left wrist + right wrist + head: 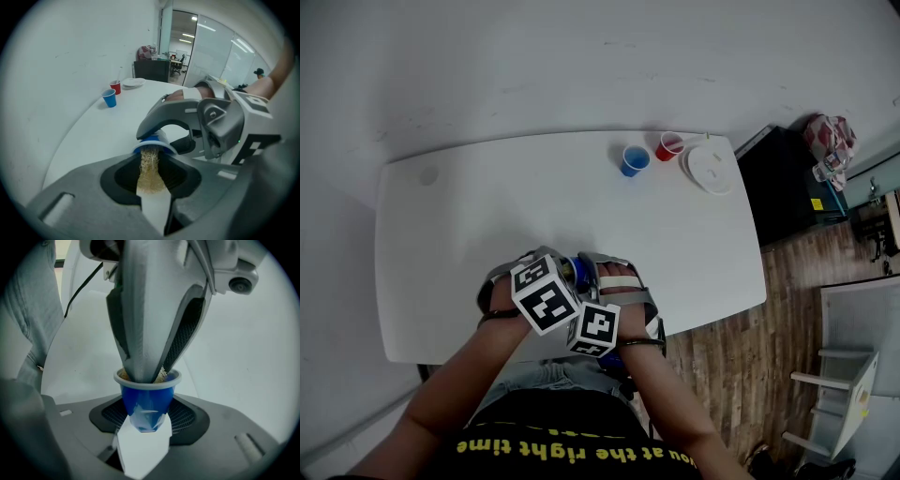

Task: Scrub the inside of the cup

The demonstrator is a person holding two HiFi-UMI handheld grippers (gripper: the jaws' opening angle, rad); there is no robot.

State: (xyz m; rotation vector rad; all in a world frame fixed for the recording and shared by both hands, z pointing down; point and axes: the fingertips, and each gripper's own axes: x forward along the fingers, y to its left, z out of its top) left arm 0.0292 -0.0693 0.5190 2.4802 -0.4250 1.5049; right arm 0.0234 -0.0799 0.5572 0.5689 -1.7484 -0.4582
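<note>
Near the front edge of the white table [469, 216], the two tongs meet close to the person's body, probably so the work sits right under the eyes. On the left, the left gripper [151, 190] is pinched shut on a tan fibrous scouring pad [149, 164] and tilts steeply down. Its narrow jaws carry the pad through the rim and into the blue cup [146, 397], which puts the fibres against the inner wall. The right gripper [144, 427] clamps that cup low on its body from the opposite side. This leaves the mouth free for the pad and braces the cup against the scrubbing, which looks under way. The lower wall looks creased under the squeeze. Far off at the table's right end stand a spare blue cup [633, 160], a red cup [668, 146] and white plates [710, 169], well clear of the work.
</note>
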